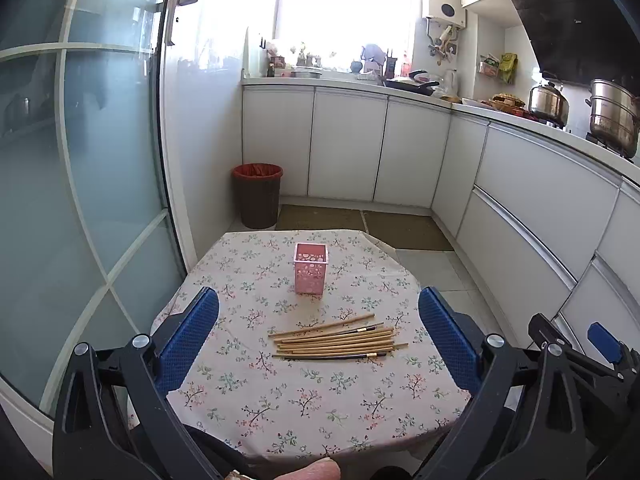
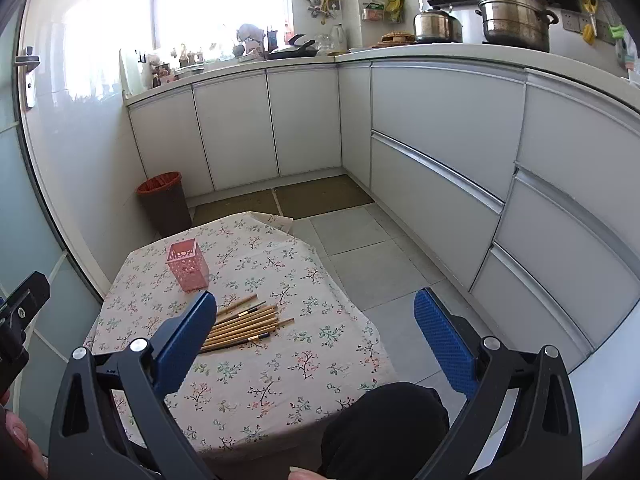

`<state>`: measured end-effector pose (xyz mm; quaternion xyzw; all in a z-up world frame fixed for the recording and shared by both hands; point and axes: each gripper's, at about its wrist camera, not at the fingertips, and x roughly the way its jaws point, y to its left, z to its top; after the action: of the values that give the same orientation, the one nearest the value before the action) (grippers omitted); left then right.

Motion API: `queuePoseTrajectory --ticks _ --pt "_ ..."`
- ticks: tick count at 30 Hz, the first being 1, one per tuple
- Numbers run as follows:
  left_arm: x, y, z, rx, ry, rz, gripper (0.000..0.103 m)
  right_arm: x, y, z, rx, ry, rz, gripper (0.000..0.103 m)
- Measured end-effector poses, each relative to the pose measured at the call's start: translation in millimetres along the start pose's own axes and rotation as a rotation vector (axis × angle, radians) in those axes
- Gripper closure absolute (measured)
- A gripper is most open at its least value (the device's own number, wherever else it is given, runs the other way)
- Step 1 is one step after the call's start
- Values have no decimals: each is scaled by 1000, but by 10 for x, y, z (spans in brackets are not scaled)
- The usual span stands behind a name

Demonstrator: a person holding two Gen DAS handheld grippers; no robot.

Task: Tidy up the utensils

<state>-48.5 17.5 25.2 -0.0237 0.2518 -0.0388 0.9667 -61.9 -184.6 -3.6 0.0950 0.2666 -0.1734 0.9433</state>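
While both tools hang above the near edge of the desk (image 1: 224, 412), we record the left hand-held gripper (image 1: 318, 336) with its blue pads (image 1: 188, 340) spread wide apart and nothing between them. We note the right hand-held gripper (image 2: 316, 340) in the same condition, jaws apart and holding nothing; its left pad (image 2: 184, 340) overlaps the near ends of the chopsticks in its own view, though we cannot tell whether it touches them. In the left wrist view part of the right tool appears at the lower right edge.

We find the desk covered by a floral cloth. On it, nearest to us, the chopsticks (image 1: 336, 340) lie flat in a loose bundle, roughly side by side, mostly pale wood, with at least two dark-tipped ones among them. In the right wrist view the same bundle (image 2: 244, 324) fans slightly toward the far right.

Beyond the bundle, and apart from it, we see the pink holder (image 1: 311, 268) standing upright near the middle of the cloth, with perforated walls and an open top. From the right wrist view the holder (image 2: 187, 266) sits toward the far left of the desk.

Past the desk, a brown bin (image 1: 258, 196) with a red liner stands on the floor in the corner, beside white cabinets (image 1: 348, 144). Steel pots (image 2: 516, 16) stand on the counter.
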Motion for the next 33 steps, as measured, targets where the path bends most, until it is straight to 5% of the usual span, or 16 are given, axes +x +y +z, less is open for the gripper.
queuePoseTrajectory --ticks 33 --pt "103 -91 4 4 41 -1 7 94 3 -19 14 50 7 7"
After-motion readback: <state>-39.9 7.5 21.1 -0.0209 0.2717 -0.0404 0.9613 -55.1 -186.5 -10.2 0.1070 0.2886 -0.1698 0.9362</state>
